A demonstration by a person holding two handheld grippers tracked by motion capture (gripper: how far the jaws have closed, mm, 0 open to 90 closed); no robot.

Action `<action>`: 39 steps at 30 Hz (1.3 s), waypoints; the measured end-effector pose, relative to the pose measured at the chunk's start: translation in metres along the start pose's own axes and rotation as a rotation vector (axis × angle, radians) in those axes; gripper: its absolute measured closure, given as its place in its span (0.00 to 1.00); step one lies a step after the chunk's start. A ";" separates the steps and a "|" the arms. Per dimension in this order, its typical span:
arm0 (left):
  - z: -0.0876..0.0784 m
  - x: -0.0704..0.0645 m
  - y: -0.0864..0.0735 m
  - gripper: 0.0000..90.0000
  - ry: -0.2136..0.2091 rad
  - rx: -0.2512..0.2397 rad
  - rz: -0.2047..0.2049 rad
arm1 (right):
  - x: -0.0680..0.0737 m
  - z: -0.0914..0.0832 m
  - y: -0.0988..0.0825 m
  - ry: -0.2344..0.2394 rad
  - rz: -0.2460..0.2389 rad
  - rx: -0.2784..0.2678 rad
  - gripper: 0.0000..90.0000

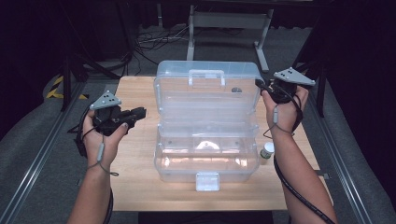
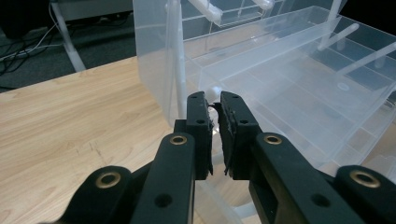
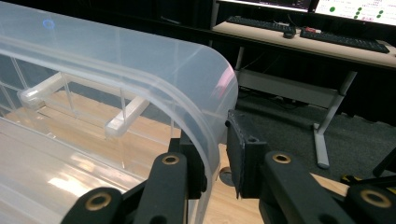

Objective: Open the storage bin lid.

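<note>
Clear, frosted plastic forms the storage box [image 1: 205,140], which stands open in the middle of the wooden surface [image 1: 135,186], its front wall close to the near edge and its raised lid [image 1: 208,86] toward the far edge. The lid stands roughly upright and carries a moulded handle [image 1: 206,74] near its top; a white latch [image 1: 207,181] hangs at the centre of the front wall. Inside the lid, thin ribs divide shallow compartments, and a lift-out tray [image 2: 299,88] of the same plastic spans the box on slender arms. The left tongs [image 1: 140,112], held in the left hand [image 1: 105,135], point at the left end of the box from just beside it; in the left gripper view the left tongs [image 2: 215,109] stand narrowly parted, with a thin plastic edge between the pads, though whether they press on it cannot be told. The right tongs [image 3: 215,140], held in the right hand [image 1: 285,109] at the lid's right end near the far right corner of the surface, straddle the rounded corner of the lid, and the pads appear to close on its wall. A small white-capped bottle [image 1: 267,151] stands on the surface just beside the box's right end.
</note>
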State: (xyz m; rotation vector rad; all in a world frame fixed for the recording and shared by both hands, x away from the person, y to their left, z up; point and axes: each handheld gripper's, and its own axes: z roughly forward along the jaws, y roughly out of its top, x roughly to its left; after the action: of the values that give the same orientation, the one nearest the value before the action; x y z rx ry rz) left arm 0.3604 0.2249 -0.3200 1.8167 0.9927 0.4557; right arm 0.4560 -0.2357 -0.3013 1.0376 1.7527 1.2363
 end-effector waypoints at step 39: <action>-0.024 0.014 -0.025 0.91 0.085 0.025 -0.070 | -0.028 0.073 0.007 0.024 0.082 0.128 0.92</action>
State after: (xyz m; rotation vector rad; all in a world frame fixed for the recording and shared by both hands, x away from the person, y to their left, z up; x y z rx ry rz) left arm 0.3415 0.2544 -0.3332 1.7910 1.1208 0.4834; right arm 0.5335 -0.2333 -0.3108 1.1831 1.8440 1.2028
